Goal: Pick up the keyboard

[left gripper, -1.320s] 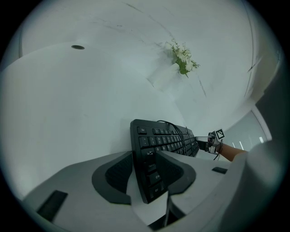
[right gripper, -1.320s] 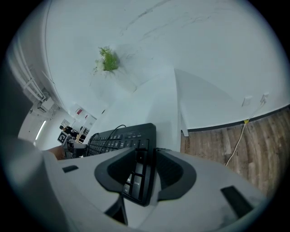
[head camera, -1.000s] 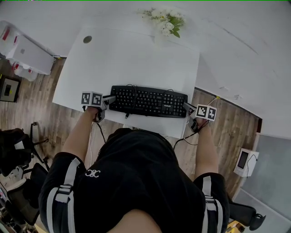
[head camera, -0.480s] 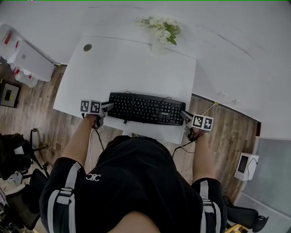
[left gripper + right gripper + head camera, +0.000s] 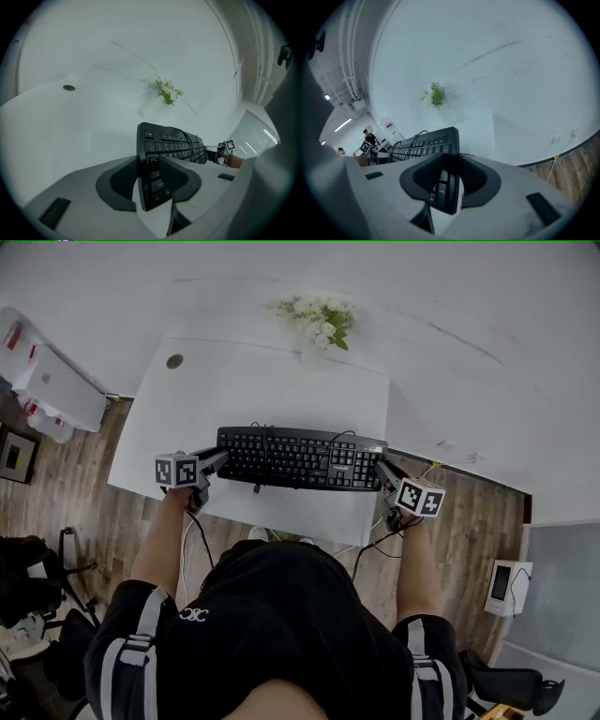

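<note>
Black keyboard (image 5: 300, 457), ends clamped by left gripper (image 5: 217, 461), right gripper (image 5: 380, 470) (1 each)

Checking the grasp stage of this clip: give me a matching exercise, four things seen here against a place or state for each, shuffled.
1 keyboard
2 flowers
3 left claw
4 cable hole

a by the table's far left corner
b shut on the keyboard's left end
c black, gripped at both ends
d at the table's far edge, right of middle

Pairs: 1-c, 2-d, 3-b, 4-a
</note>
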The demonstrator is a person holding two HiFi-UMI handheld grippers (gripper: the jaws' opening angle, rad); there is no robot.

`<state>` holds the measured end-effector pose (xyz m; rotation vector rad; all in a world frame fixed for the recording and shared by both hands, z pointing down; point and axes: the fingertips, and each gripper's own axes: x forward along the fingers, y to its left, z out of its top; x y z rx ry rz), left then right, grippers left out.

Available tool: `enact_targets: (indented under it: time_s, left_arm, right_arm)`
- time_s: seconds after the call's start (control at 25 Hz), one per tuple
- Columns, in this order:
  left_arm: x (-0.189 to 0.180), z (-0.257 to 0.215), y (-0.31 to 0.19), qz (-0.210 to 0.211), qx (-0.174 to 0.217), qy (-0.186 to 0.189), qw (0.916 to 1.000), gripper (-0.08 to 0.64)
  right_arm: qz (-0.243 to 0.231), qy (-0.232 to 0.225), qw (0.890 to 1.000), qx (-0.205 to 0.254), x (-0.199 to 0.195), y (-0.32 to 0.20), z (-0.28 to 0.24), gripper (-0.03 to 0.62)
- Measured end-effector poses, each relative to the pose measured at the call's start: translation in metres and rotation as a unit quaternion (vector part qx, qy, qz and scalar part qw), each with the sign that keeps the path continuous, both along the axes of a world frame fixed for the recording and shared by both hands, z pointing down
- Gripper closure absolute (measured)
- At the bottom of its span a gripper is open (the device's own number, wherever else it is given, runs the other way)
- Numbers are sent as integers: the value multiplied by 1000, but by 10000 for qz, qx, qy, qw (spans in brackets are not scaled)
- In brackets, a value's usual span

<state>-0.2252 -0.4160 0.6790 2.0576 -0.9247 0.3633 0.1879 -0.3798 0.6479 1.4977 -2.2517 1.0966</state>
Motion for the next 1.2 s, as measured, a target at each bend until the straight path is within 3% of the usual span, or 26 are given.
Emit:
enact_targets:
  time_s: [0.24,0.48,0.64,0.88,1.0,1.2]
  left_arm:
    - [2,-69,-33,-32,945,84,9955,414]
    - [9,-160,-57,-109,2011,255,9792,414]
    - [14,-219,-69,-128,2726,314,9615,414]
    - [27,-304,-71,-161,3847,324,9223,413]
    - [28,-320,-66,-159,4132,329,9099,413]
    - [27,-317,-67,-193,4109,336,9109,413]
  right_arm:
    - [152,140,9950,975,1,-24,-84,476]
    - [199,268,9792,2001,6,-45,-174,477]
    - [201,350,9624,2687,12,-53,-233,477]
    - [311,437,9291,3660,25,-52,-308,479]
    - [356,411,9189,3907,26,-45,-320,479]
    - [363,370,9187,3914,26,-47,-319,480]
